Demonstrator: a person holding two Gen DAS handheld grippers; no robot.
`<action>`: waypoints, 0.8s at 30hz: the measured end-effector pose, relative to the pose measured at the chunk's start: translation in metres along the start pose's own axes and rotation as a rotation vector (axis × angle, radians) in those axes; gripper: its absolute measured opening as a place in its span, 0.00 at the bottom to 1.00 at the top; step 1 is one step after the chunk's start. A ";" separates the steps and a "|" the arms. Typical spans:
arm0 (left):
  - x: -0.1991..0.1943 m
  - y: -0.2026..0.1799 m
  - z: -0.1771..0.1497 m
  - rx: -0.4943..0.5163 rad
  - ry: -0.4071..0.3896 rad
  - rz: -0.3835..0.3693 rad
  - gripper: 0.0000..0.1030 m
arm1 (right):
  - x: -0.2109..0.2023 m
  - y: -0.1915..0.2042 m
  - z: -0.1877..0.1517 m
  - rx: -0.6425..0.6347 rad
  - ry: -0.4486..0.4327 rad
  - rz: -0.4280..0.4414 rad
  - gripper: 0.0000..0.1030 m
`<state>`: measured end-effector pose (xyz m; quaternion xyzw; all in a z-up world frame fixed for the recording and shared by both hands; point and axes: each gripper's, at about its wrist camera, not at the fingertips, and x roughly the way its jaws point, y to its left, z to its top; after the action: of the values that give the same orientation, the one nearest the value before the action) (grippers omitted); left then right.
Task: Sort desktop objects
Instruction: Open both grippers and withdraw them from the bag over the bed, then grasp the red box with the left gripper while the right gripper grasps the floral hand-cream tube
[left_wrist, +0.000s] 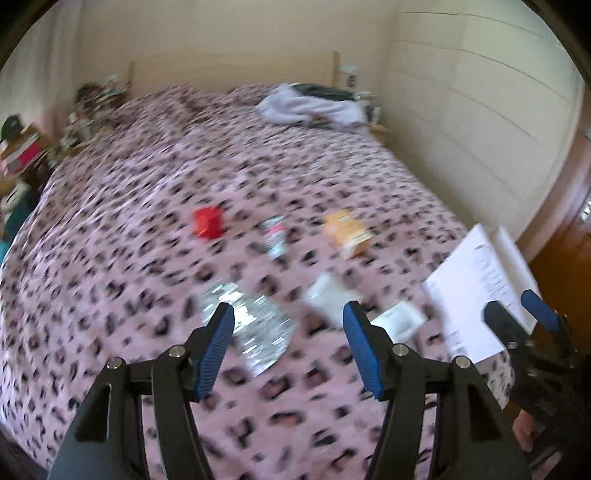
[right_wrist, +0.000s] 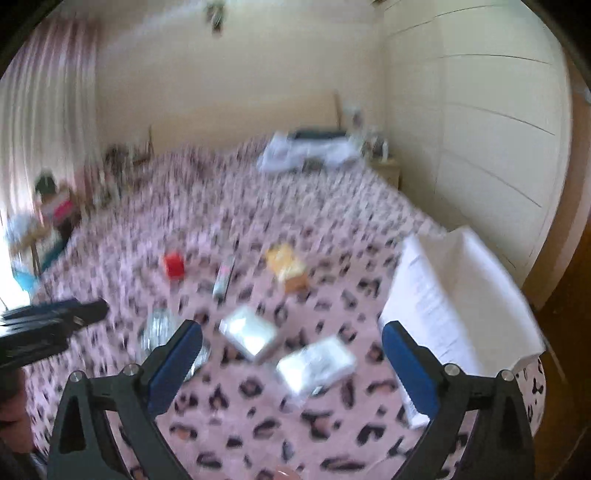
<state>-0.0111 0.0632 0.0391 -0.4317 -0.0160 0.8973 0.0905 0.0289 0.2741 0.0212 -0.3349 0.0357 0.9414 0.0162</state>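
Note:
Both views are blurred. On a pink leopard-print bed (left_wrist: 129, 221) lie a red box (left_wrist: 208, 222), a small tube (left_wrist: 275, 236), an orange box (left_wrist: 349, 232), a clear plastic bottle (left_wrist: 251, 332), two white packets (left_wrist: 328, 299) (left_wrist: 400, 321) and a white open box (left_wrist: 480, 288). My left gripper (left_wrist: 288, 332) is open and empty above the bottle. My right gripper (right_wrist: 291, 354) is open and empty above the two white packets (right_wrist: 247, 332) (right_wrist: 316, 363); it also shows in the left wrist view (left_wrist: 517, 314). The right wrist view shows the red box (right_wrist: 173, 265), tube (right_wrist: 224, 277), orange box (right_wrist: 290, 269), bottle (right_wrist: 157, 328) and white box (right_wrist: 461, 295).
A heap of white and dark clothes (left_wrist: 314, 105) lies at the head of the bed. A cluttered bedside area (left_wrist: 85, 114) is at the left. A white wardrobe (left_wrist: 480, 110) stands along the right, with wooden floor (left_wrist: 561, 266) beside the bed.

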 end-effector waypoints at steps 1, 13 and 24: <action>0.000 0.012 -0.007 -0.012 0.007 0.018 0.60 | 0.007 0.015 -0.005 -0.028 0.022 0.008 0.97; 0.014 0.109 -0.066 -0.109 0.084 0.135 0.60 | 0.037 0.104 -0.047 0.033 0.158 0.036 0.97; 0.032 0.125 -0.069 -0.134 0.104 0.114 0.60 | 0.052 0.108 -0.062 0.104 0.220 0.016 0.97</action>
<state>0.0047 -0.0577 -0.0424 -0.4827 -0.0466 0.8744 0.0110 0.0215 0.1623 -0.0532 -0.4348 0.0887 0.8959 0.0218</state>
